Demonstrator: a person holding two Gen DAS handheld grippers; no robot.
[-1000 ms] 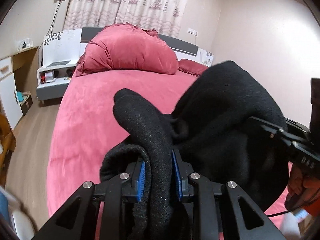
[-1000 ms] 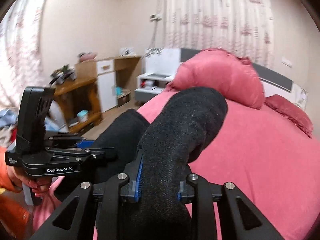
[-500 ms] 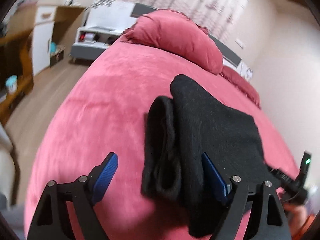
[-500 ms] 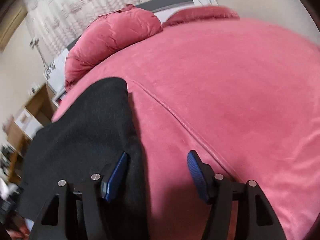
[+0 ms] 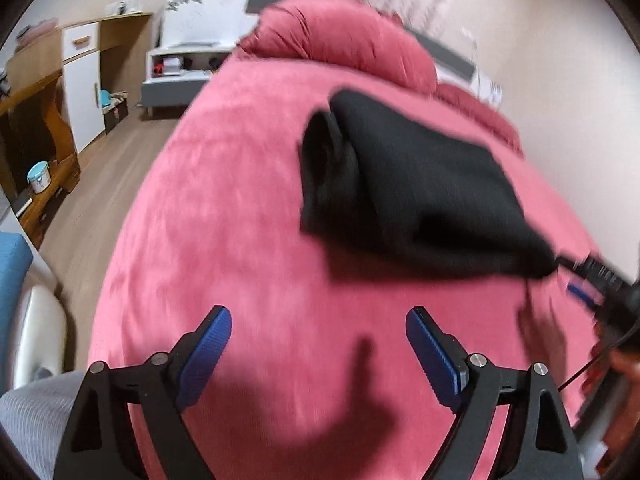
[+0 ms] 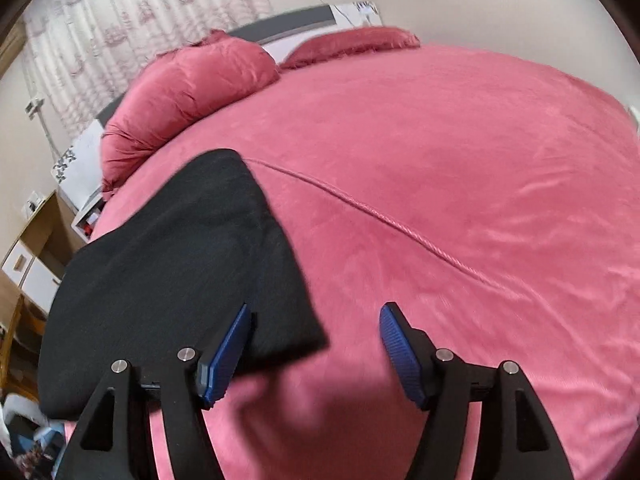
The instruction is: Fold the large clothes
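A black garment [image 5: 416,184] lies folded on the pink bed [image 5: 224,208]. In the right wrist view the garment [image 6: 172,264] lies to the left, its near corner between my blue pads. My left gripper [image 5: 318,352] is open and empty, pulled back above the bedspread, with the garment ahead and to the right. My right gripper [image 6: 316,350] is open and empty, its left pad at the garment's near corner. The right gripper also shows at the right edge of the left wrist view [image 5: 600,280], next to the garment's edge.
A large pink duvet bundle [image 5: 344,40] and a pillow [image 6: 352,44] lie at the head of the bed. A white nightstand [image 5: 180,64], a wooden cabinet [image 5: 68,76] and wood floor [image 5: 100,200] are to the left. A seam [image 6: 368,208] runs across the bedspread.
Both grippers were shut on the lifted black garment. They have opened and let it go onto the bed, and both have drawn back from it.
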